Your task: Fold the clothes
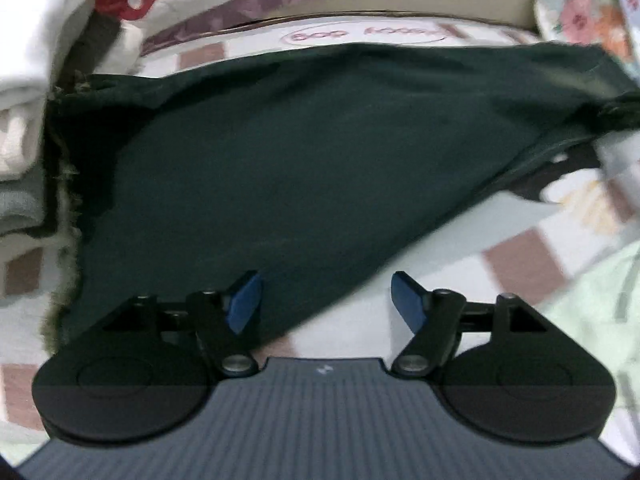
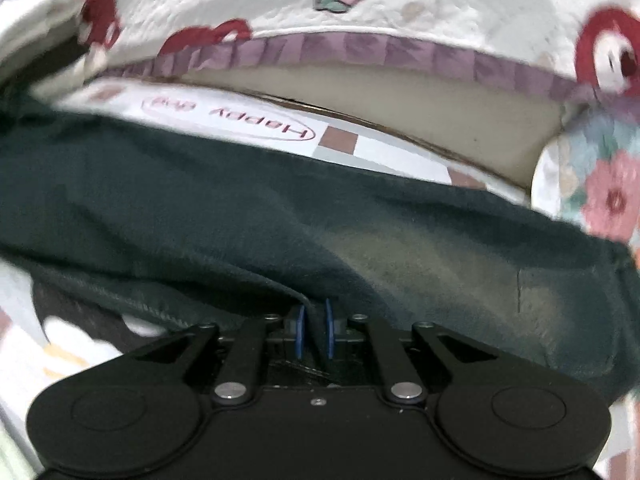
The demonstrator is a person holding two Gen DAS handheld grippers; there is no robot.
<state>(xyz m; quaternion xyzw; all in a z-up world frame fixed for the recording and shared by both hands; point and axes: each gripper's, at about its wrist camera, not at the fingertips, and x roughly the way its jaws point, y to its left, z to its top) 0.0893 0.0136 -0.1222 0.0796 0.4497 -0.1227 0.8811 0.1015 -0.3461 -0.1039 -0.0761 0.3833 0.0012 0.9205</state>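
Note:
A dark green garment (image 1: 280, 168) lies spread on a checked bedsheet (image 1: 516, 264), with a frayed edge along its left side. My left gripper (image 1: 326, 300) is open, its blue pads wide apart just above the garment's near corner, holding nothing. My right gripper (image 2: 314, 334) is shut on a hemmed edge of the same dark green garment (image 2: 280, 220) and lifts it off the sheet; the cloth hangs in a fold across the view.
A stack of folded white and grey clothes (image 1: 24, 120) sits at the left. A quilt with red print (image 2: 360, 0) and a floral pillow (image 2: 600, 184) lie behind. A black printed item (image 2: 80, 320) lies under the lifted edge.

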